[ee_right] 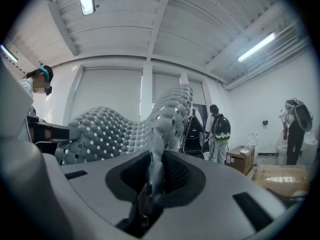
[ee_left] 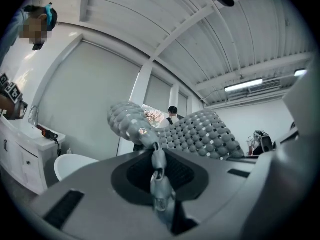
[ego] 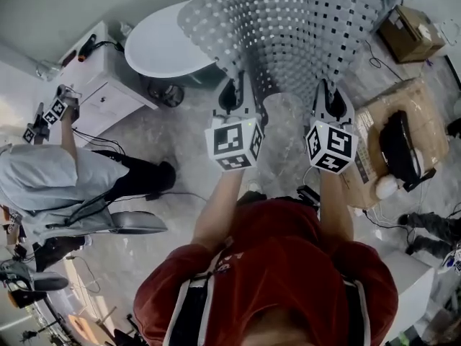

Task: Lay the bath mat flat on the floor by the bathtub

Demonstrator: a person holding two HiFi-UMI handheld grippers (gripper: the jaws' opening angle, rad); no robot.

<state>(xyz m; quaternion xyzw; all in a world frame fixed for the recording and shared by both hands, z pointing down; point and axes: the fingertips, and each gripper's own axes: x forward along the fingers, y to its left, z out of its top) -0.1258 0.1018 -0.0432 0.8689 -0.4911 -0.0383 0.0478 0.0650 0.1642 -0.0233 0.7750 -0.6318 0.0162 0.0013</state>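
Left hand-held gripper [ego: 234, 89] and right hand-held gripper [ego: 330, 94] pinch bath mat [ego: 288, 27] between bathtub [ego: 162, 45] and box [ego: 402, 96].

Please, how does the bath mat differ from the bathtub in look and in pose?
The bath mat is grey and dotted with small holes; the bathtub is white and smooth. The mat is up in the air, its near edge pinched by the left gripper and the right gripper; the tub stands on the floor.

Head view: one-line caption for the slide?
Left gripper and right gripper hold the grey bath mat spread out near the white bathtub.
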